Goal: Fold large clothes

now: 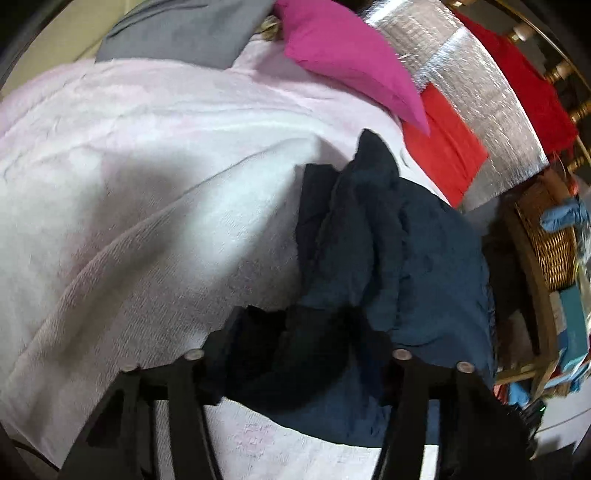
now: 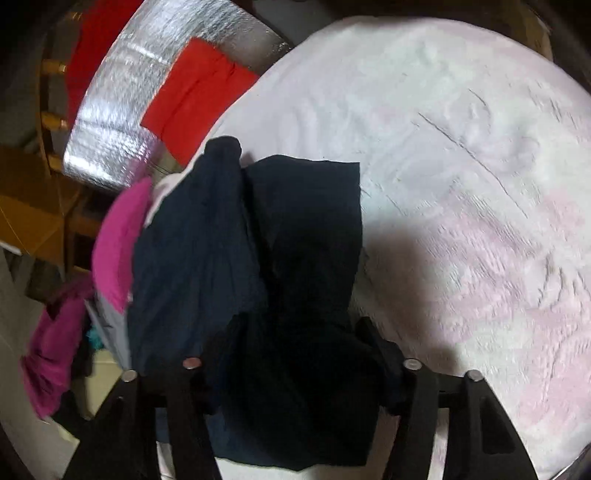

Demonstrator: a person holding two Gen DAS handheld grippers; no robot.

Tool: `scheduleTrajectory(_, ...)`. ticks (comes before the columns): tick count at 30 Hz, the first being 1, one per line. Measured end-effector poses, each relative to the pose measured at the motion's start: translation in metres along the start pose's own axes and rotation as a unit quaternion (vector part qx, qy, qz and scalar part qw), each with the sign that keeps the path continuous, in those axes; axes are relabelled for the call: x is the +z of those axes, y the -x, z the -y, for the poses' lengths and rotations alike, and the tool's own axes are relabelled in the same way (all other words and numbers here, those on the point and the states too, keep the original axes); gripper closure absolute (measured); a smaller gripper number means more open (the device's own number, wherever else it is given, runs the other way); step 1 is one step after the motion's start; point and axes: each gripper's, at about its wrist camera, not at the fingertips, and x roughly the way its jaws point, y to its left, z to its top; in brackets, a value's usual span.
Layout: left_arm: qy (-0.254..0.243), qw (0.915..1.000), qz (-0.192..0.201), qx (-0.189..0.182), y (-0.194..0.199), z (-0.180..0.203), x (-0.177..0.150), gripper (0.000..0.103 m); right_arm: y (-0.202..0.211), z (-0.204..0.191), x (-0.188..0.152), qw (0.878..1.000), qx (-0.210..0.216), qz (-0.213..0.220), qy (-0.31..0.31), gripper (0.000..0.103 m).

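Observation:
A dark navy garment lies crumpled on a bed covered by a white and pale pink towel-like cover. My left gripper stands part-way apart with a dark bunch of the garment filling the gap. Cloth covers its fingertips, so contact with the pads is hidden. In the right wrist view the same garment stretches away over the cover. My right gripper also straddles a thick dark fold of it, with its tips buried in cloth.
A magenta cloth and a folded red cloth lie beyond the garment, beside a silver foil mat. A grey cloth lies at the far edge. A wicker basket stands off the bed's right side.

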Motion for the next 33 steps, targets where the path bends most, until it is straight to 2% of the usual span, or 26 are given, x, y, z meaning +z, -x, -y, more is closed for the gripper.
scheduleTrajectory(1, -0.012, 0.9999, 0.008, 0.002, 0.003, 0.004, 0.001, 0.058, 0.000, -0.004, 0.000, 1.000, -0.003, 0.003, 0.009, 0.054)
scheduleTrajectory(4, -0.035, 0.9989, 0.025, 0.017, 0.007, 0.012, 0.002, 0.059, 0.011, -0.021, 0.001, 0.998, -0.016, 0.040, 0.041, 0.057)
scheduleTrajectory(5, -0.041, 0.9985, 0.021, 0.031, 0.004, 0.013, 0.001, 0.058, 0.014, -0.024, 0.001, 0.997, -0.020, 0.048, 0.051, 0.057)
scheduleTrajectory(6, -0.046, 0.9979, 0.016, 0.044, 0.000, 0.014, 0.000, 0.053, 0.014, -0.023, 0.001, 0.997, -0.026, 0.048, 0.053, 0.057)
scheduleTrajectory(9, -0.072, 0.9939, 0.024, 0.081, 0.000, 0.023, -0.003, 0.048, 0.001, -0.017, -0.002, 0.997, -0.058, 0.026, 0.046, 0.050)
scheduleTrajectory(12, -0.116, 0.9844, 0.050, 0.123, 0.012, 0.037, -0.007, 0.038, 0.018, -0.023, -0.003, 0.996, -0.062, 0.034, 0.056, 0.048)
scheduleTrajectory(13, -0.125, 0.9811, 0.061, 0.135, 0.016, 0.040, -0.008, 0.034, 0.027, -0.026, -0.004, 0.995, -0.067, 0.047, 0.064, 0.045)
scheduleTrajectory(14, -0.135, 0.9776, 0.072, 0.145, 0.020, 0.044, -0.009, 0.034, 0.035, -0.030, -0.006, 0.993, -0.075, 0.062, 0.072, 0.043)
scheduleTrajectory(17, -0.172, 0.9598, 0.118, 0.187, 0.033, 0.056, -0.012, 0.031, 0.067, -0.046, -0.014, 0.977, -0.113, 0.139, 0.113, 0.040)
scheduleTrajectory(18, -0.181, 0.9555, 0.127, 0.195, 0.035, 0.058, -0.012, 0.031, 0.076, -0.052, -0.017, 0.972, -0.111, 0.165, 0.128, 0.040)
scheduleTrajectory(20, -0.193, 0.9489, 0.140, 0.206, 0.038, 0.063, -0.012, 0.031, 0.080, -0.063, -0.021, 0.969, -0.090, 0.179, 0.148, 0.040)
scheduleTrajectory(24, -0.204, 0.9452, 0.135, 0.216, 0.035, 0.066, -0.014, 0.031, 0.062, -0.085, -0.019, 0.970, -0.042, 0.150, 0.186, 0.040)
scheduleTrajectory(26, -0.208, 0.9439, 0.133, 0.219, 0.033, 0.067, -0.014, 0.031, 0.055, -0.090, -0.023, 0.971, -0.024, 0.132, 0.198, 0.048)
scheduleTrajectory(27, -0.209, 0.9432, 0.135, 0.221, 0.033, 0.068, -0.014, 0.031, 0.049, -0.095, -0.023, 0.970, -0.022, 0.122, 0.209, 0.048)
scheduleTrajectory(30, -0.208, 0.9429, 0.134, 0.223, 0.033, 0.069, -0.013, 0.031, 0.022, -0.100, -0.020, 0.970, -0.041, 0.089, 0.221, 0.048)
scheduleTrajectory(33, -0.210, 0.9416, 0.132, 0.228, 0.028, 0.072, -0.014, 0.031, -0.009, -0.079, -0.018, 0.978, -0.076, 0.025, 0.190, 0.053)
